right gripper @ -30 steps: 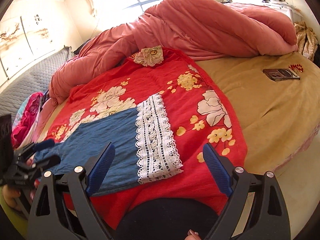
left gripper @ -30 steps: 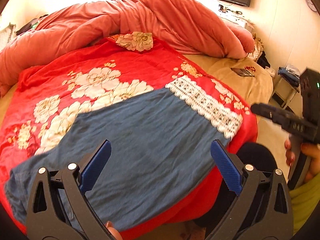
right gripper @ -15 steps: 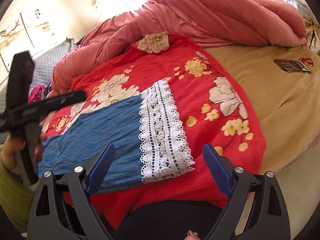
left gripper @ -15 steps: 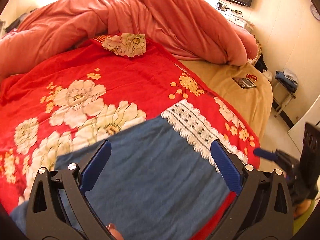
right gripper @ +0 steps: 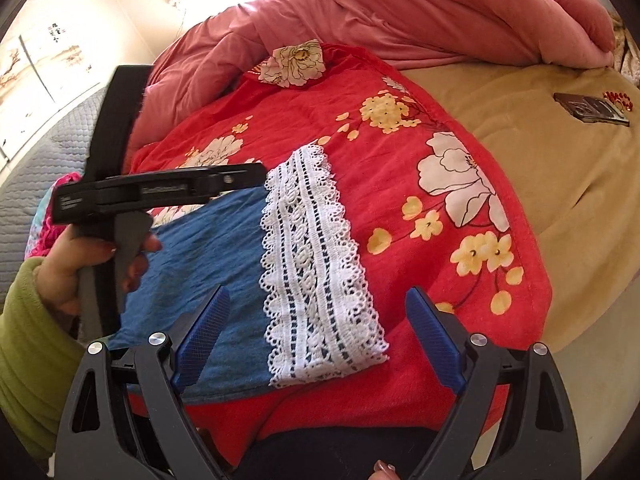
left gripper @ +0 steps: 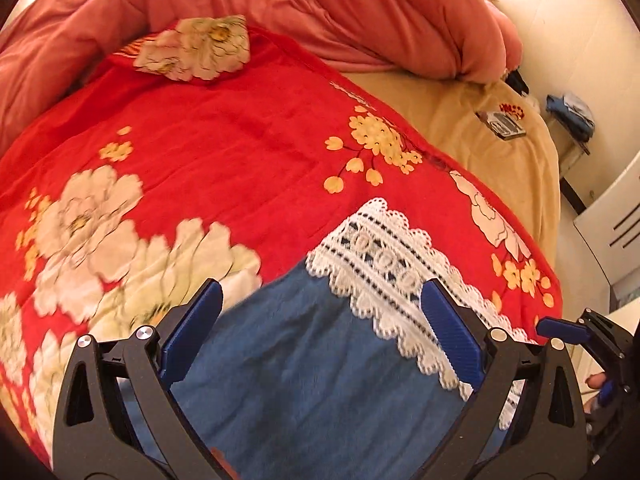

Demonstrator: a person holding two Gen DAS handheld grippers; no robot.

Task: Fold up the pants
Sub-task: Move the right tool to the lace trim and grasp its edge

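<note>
Both your grippers [left gripper: 320,332] [right gripper: 316,336] gape empty over the flat blue lace-hemmed denim pants [right gripper: 224,256], no fold yet made.

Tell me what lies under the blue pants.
The pants, lace hem included, lie flat on the red floral blanket, which shows all around them. Beneath that, tan sheet shows to the right. Whatever sits directly under the pants is covered.

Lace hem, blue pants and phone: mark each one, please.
lace hem [right gripper: 316,264], right wrist view, middle of the white band.
blue pants [left gripper: 304,380], left wrist view, denim between the fingers.
phone [right gripper: 590,109], right wrist view, its dark face.
</note>
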